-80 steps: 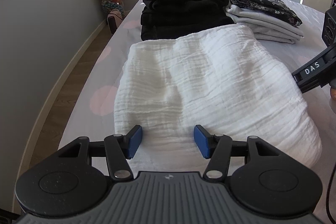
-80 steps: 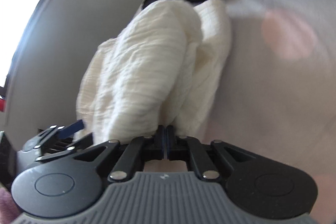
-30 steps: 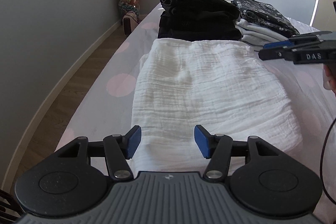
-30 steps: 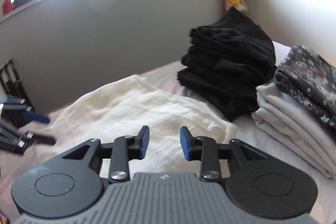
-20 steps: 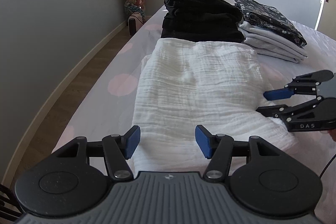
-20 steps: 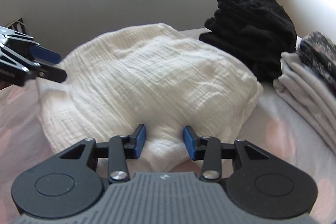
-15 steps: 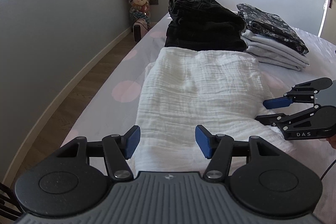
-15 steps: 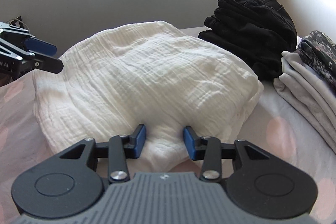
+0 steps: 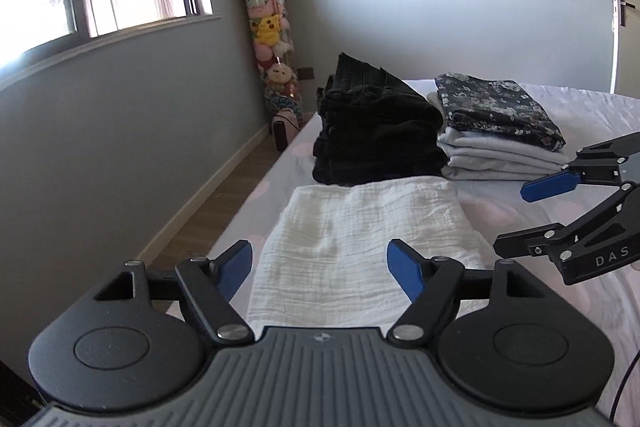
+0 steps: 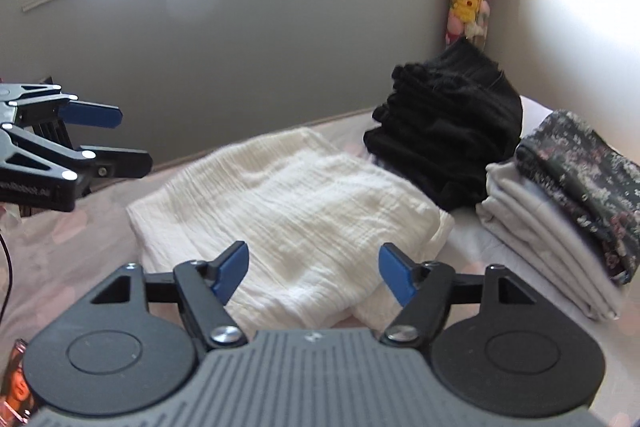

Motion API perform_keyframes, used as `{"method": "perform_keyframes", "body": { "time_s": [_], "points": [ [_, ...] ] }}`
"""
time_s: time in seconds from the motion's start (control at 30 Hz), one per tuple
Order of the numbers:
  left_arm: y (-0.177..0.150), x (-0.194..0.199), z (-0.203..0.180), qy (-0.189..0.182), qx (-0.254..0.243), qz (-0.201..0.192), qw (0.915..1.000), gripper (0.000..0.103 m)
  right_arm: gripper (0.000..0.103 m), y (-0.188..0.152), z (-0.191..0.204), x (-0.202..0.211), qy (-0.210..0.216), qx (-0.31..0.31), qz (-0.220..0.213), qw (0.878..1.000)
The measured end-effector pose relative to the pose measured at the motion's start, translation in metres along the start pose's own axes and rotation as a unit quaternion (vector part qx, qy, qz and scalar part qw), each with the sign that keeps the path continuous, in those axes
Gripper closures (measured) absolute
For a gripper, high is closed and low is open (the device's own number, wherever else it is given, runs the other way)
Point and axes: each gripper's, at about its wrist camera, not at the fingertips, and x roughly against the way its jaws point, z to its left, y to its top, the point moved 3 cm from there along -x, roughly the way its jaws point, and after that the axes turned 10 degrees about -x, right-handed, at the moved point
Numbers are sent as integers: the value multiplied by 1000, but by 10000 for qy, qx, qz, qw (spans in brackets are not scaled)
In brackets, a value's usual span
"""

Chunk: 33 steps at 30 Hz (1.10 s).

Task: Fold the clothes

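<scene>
A folded white crinkled cloth (image 9: 360,227) (image 10: 292,211) lies flat on the bed. My left gripper (image 9: 320,269) hangs above its near edge, jaws opening wide, nothing between them. My right gripper (image 10: 314,273) hovers over the cloth's other side, jaws also opening, pads clear of the fabric. Each gripper shows in the other's view: the right one (image 9: 520,215) at the right edge, the left one (image 10: 128,139) at the left edge, both apart from the cloth.
Behind the white cloth stand a stack of black clothes (image 9: 376,135) (image 10: 452,131) and a pile of light grey clothes topped by a dark floral piece (image 9: 500,131) (image 10: 568,195). The bed (image 9: 568,107) has a pale dotted sheet. A wood floor strip and grey wall run along its left.
Both grippers have lifted and drawn back from the white cloth, and both sets of jaws have spread wider. The cloth lies folded and untouched.
</scene>
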Motion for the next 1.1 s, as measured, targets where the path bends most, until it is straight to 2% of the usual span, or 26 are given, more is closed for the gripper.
{"method": "perform_keyframes", "body": {
  "time_s": [0.13, 0.3, 0.43, 0.67, 0.93, 1.1],
  "points": [
    [7, 27, -2, 189, 182, -170, 9995, 14, 25, 4, 12, 32, -39, -24, -240, 9997],
    [7, 51, -5, 484, 383, -26, 9981, 13, 21, 2, 26, 69, -121, -81, -326, 9994],
    [4, 72, -11, 819, 590, 2, 9949, 13, 11, -1, 31, 97, -112, -284, -433, 9986],
    [3, 105, -30, 877, 1111, 54, 9899, 13, 2, -8, 42, 138, -360, -471, -670, 9960],
    [-8, 137, -60, 978, 1583, 107, 9825, 13, 1, -29, 55, 165, -655, -494, -799, 9934],
    [-24, 143, -76, 1115, 1771, 508, 9765, 13, 0, -46, 56, 169, -823, -581, -671, 9926]
  ]
}}
